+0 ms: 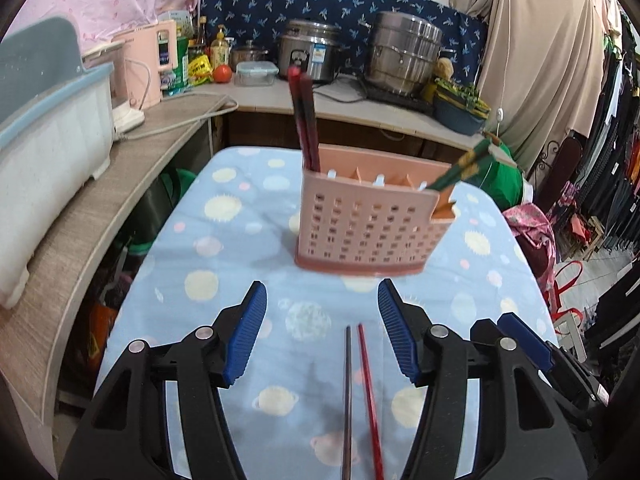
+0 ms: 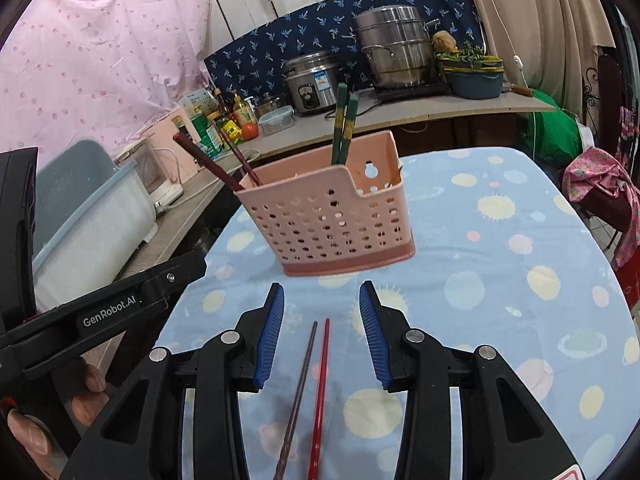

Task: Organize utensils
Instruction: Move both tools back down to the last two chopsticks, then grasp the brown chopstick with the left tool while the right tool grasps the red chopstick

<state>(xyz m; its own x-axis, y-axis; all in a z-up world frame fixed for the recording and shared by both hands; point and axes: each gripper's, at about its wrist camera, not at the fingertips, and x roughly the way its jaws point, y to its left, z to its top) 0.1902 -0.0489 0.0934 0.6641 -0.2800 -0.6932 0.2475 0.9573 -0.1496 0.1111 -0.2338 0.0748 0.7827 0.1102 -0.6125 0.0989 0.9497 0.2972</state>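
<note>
Right, left gripper is released, jaws apart w/ nothing pressed between the blue pads; same for the right gripper, gaping and not gripping anything. Both hang over the table, covered in a light-blue cloth w/ planet and sun prints. Two loose chopsticks lie flat on the cloth in the gap btwn the jaws, side by side, nearly touching: a dark brown chopstick and a red chopstick, tips pointing away toward the holder, ends running out of frame at the bottom. No pad touches them. Just beyond the fingertips stands the pink perforated utensil holder, upright on the cloth, divided into compartments. Far-left compartment holds a dark red pair of chopsticks, standing steep. At the right end, a green pair of chopsticks w/ yellow markings, leaning outward in the left view. Middle compartments look unfilled as far as can be seen. Behind the table: counter w/ a rice cooker, a stacked steel steamer pot, a clear lidded box. A hand holds the left gripper's handle in the right view.
</note>
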